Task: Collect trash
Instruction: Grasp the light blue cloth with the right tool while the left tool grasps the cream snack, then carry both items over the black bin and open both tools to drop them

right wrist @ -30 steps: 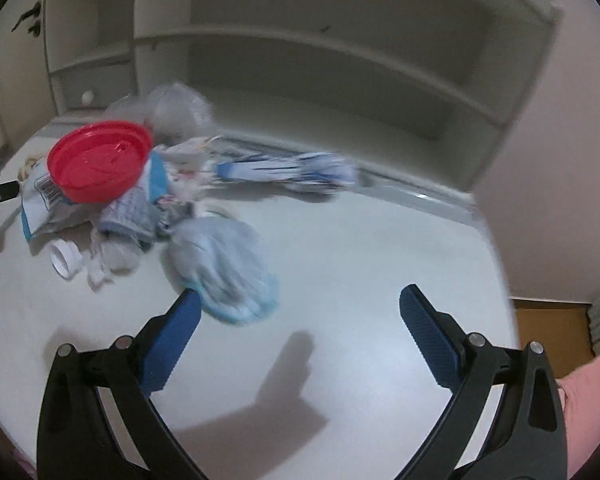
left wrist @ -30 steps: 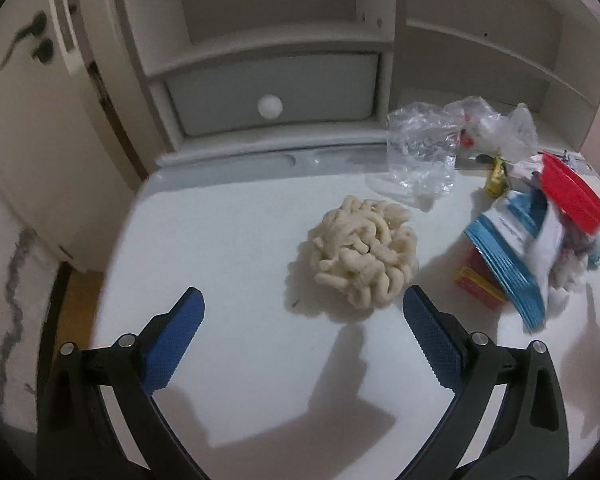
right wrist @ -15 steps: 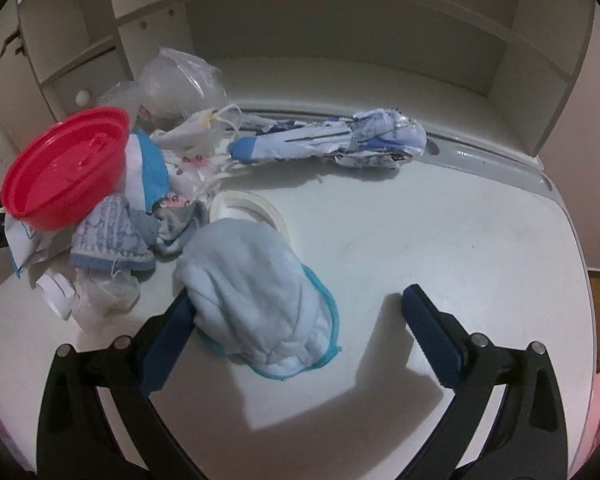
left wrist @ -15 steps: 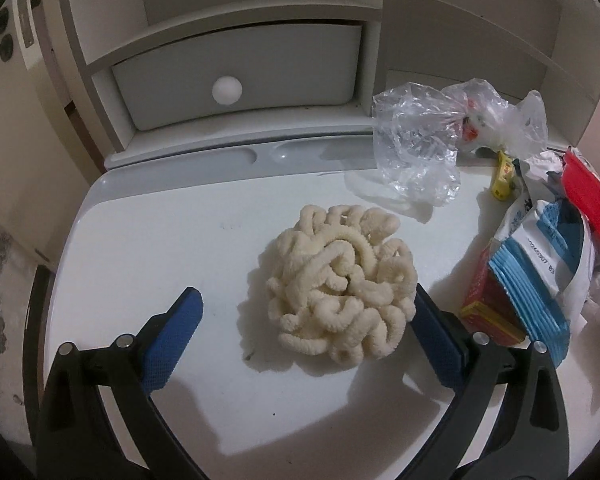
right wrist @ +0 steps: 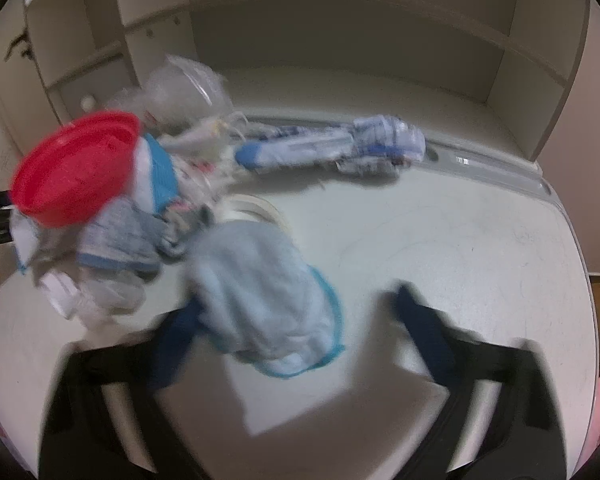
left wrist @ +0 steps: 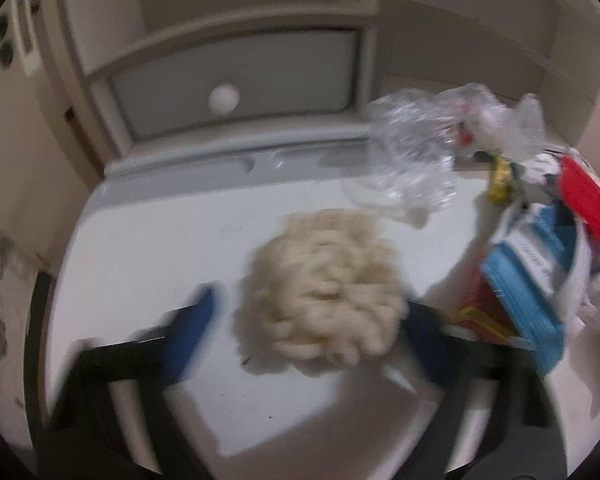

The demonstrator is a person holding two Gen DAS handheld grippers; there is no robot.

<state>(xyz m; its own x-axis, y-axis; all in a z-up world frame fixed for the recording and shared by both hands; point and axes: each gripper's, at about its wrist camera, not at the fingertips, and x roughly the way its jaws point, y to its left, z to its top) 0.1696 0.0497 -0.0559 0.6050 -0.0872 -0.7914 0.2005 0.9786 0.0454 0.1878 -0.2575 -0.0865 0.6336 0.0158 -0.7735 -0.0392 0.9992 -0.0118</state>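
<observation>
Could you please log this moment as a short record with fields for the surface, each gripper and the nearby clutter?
surface: white desk with shelves behind
left gripper: closing around the cream noodle-like clump; left finger not yet touching
right gripper: closing around the pale blue cloth; gap remains on the right
clutter: red lid, clear plastic bag, blue-and-white wrapper, tape roll
image quality: both views blurred
</observation>
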